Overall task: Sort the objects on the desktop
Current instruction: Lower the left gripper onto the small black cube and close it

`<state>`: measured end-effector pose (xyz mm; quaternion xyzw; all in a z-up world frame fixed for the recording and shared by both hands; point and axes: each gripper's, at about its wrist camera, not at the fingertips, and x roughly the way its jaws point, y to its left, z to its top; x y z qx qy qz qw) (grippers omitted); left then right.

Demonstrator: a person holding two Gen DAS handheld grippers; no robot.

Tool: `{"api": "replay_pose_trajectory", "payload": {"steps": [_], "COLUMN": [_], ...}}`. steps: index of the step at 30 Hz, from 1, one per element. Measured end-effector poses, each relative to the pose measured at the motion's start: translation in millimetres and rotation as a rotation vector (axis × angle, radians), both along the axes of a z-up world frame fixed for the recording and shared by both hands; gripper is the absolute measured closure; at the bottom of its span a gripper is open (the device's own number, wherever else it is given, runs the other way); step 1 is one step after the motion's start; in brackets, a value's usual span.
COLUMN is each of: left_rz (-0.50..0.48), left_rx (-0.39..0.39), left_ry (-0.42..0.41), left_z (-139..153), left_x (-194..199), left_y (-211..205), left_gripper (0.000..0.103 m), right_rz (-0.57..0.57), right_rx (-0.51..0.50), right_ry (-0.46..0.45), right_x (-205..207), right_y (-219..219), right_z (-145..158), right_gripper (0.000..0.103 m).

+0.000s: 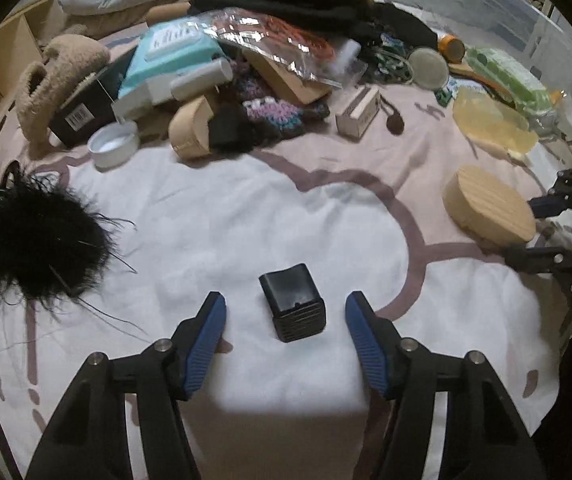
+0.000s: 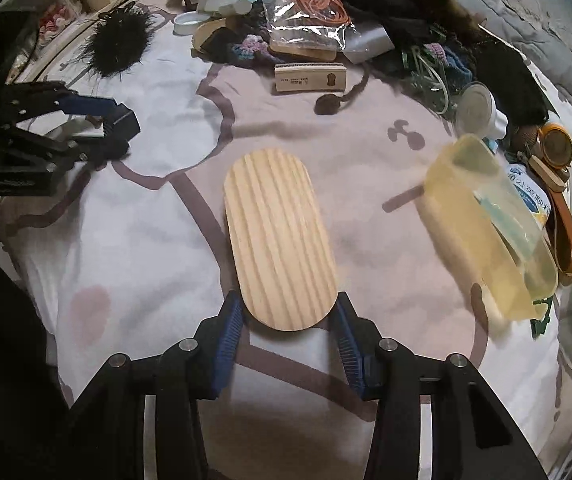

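While a heap of soft and hard clutter crowds the far edge of the bedspread [image 1: 214, 216], two things sit apart on its white and mauve cloth. The first is a small black box [image 1: 293, 307], squarish, matte plastic, with fine ribs round its lower end and a smooth glossy face. It lies between the blue ribbed pads of the left gripper [image 1: 286, 320], at about twelve o'clock from the wrist camera; the fingers stand spread, with a clear gap of cloth on either side, and touch nothing in that view. In the right wrist view the same box [image 2: 124, 122] shows at ten o'clock, at the tips of that gripper's [image 2: 102, 120] black linkage.

The second is a wooden box [image 2: 280, 240], a long oval of pale pine with straight grain running lengthwise over its flat lid. The right gripper [image 2: 287, 320] has its fingers set against the near rounded end, one pad on each side, pinching it; the rest stretches toward twelve o'clock.

A black feathery puff [image 1: 42, 240] lies at nine o'clock in the left view, fluffy and ragged. A translucent yellow tub [image 2: 489, 228], soft-edged and tipped over, lies at three o'clock in the right view.
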<state>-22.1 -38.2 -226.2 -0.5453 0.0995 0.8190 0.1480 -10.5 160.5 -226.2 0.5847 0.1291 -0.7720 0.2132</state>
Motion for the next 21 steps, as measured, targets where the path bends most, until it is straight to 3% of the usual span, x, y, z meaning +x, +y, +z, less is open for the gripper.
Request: {"api": "replay_pose_trajectory", "payload": {"steps": [7,11,21], "left_rz": [-0.018,0.009,0.029], "left_rx": [-0.065,-0.025,0.012], "left_ry": [0.021,-0.01,-0.026], "left_z": [-13,-16,-8], "left_x": [3,-2,-1], "left_y": [10,7,2], "left_gripper": [0.039,0.035,0.035], "right_rz": [-0.025,-0.035,-0.029], "right_rx": [-0.058,-0.072,-0.032], "right_ry": [-0.007,-0.028,-0.059], "right_x": [-7,-2,-16], "right_y": [6,10,-3], "right_z": [-2,-1,-2], "right_gripper": [0.057,0.057,0.057]}}
